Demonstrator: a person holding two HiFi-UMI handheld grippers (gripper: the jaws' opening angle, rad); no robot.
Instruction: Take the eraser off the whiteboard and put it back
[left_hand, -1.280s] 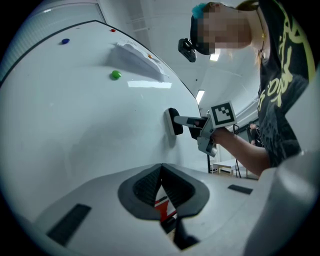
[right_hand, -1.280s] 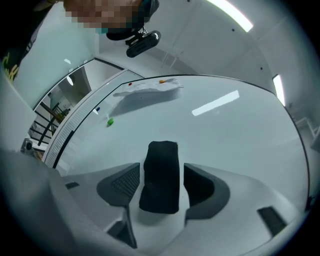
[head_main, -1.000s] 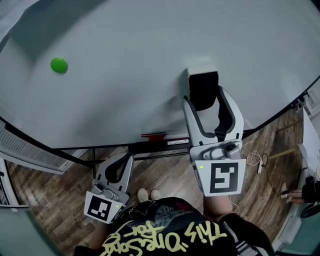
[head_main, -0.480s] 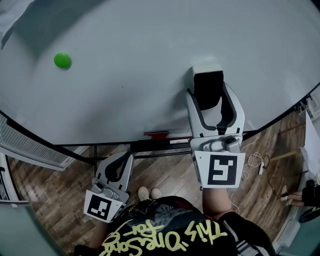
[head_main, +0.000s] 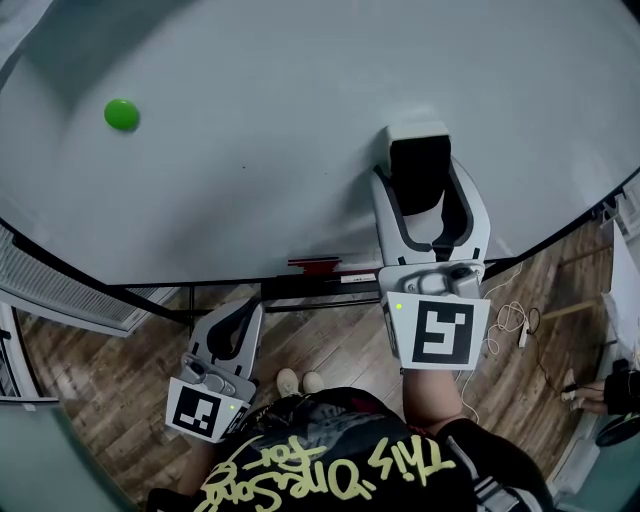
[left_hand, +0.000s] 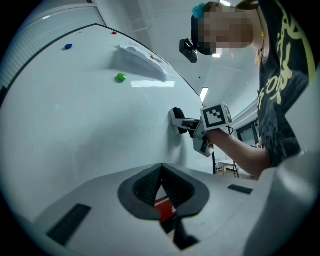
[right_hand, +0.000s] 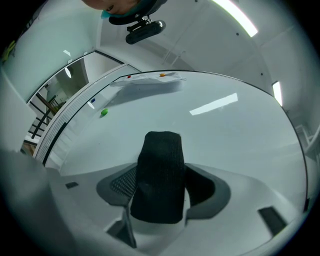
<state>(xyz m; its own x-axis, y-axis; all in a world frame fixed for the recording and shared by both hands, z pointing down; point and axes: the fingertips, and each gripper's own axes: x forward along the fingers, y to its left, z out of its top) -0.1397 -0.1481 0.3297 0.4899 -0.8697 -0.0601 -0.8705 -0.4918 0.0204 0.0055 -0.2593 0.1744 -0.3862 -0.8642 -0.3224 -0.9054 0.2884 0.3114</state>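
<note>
Yellow "This One…" script on shirt (head_main: 300, 425)

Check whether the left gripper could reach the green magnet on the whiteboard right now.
Probably yes: the left gripper is empty and hangs below the whiteboard, nothing lies between it and the green magnet, and the right gripper holds the eraser aside.

Right gripper (right_hand: 161, 202), jaws clamped on a black eraser (right_hand: 159, 175) (standing upright between them). The whiteboard (right_hand: 230, 135) fills the background; a green magnet (right_hand: 104, 113) sits on it, upper left, well apart.
</note>
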